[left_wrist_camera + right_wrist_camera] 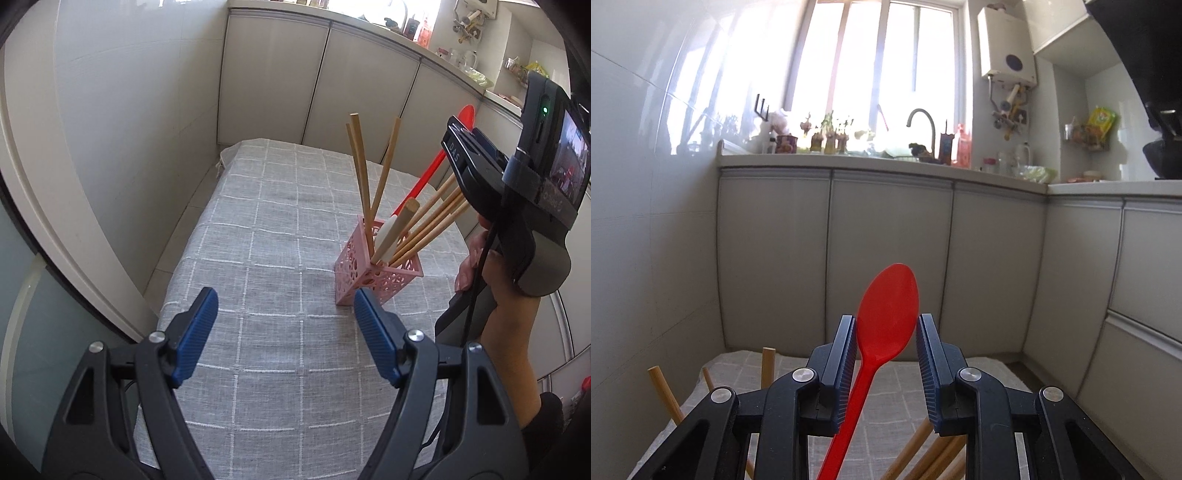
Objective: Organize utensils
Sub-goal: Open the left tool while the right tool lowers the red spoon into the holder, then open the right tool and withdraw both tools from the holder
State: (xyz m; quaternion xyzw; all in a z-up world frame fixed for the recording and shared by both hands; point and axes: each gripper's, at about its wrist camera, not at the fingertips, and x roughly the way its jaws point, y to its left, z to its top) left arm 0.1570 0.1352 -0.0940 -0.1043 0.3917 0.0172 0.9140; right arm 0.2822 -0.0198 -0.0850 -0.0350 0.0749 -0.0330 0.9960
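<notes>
A pink lattice holder [376, 273] stands on the grey checked tablecloth [280, 229] and holds several wooden sticks [360, 173] and a white utensil [388, 236]. A red spoon [430, 170] leans up out of it behind the sticks. My left gripper [286, 314] is open and empty, low over the cloth in front of the holder. My right gripper [886, 343] is above the holder; its jaws stand apart around the red spoon's bowl [888, 314], with the left pad [847, 350] touching the spoon and a gap at the right pad. Stick tops [659, 387] show below it.
Grey cabinet doors [886, 258] run behind the table under a cluttered counter with a tap [919, 122]. A white tiled wall [129, 129] lies to the left. The table's far edge [236, 146] is close to the cabinets.
</notes>
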